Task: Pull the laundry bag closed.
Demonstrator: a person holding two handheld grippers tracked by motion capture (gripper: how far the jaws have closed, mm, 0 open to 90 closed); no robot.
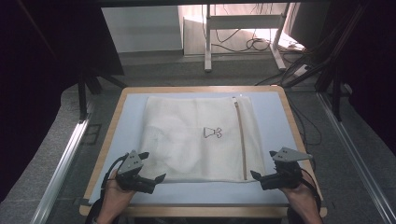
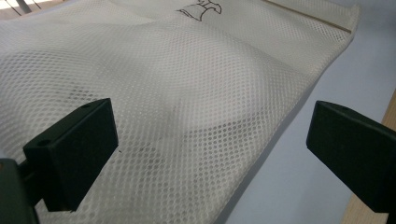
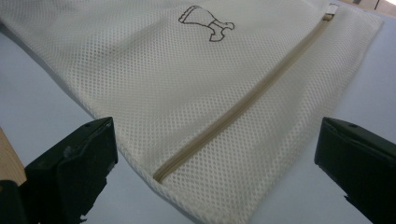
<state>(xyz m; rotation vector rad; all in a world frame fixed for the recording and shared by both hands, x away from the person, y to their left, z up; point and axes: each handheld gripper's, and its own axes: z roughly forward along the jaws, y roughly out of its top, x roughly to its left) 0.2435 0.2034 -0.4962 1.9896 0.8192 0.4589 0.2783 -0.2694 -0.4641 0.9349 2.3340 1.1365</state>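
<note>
**Both grippers approaching near edge of mesh bag**

Left gripper (image 1: 148,171) is hovering at the near-left corner, jaws spread, gripping nothing. Mesh laundry bag (image 1: 198,140) is lying flat mid-surface (image 1: 271,107), zipper (image 1: 241,140) closed; faint shadowing suggests something inside, contents unclear. Right gripper (image 1: 262,167) is sitting at the near-right corner, jaws spread too. Judgement: lowering onto the hem evenly, pinching both layers, is looking wisest.

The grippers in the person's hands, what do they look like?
Each is black, with two chunky, blocky black jaws. The left gripper and right gripper each carry a grey three-cornered plate on top, and a thin black cable trails from each. No sleeves are visible on the forearms.
</note>
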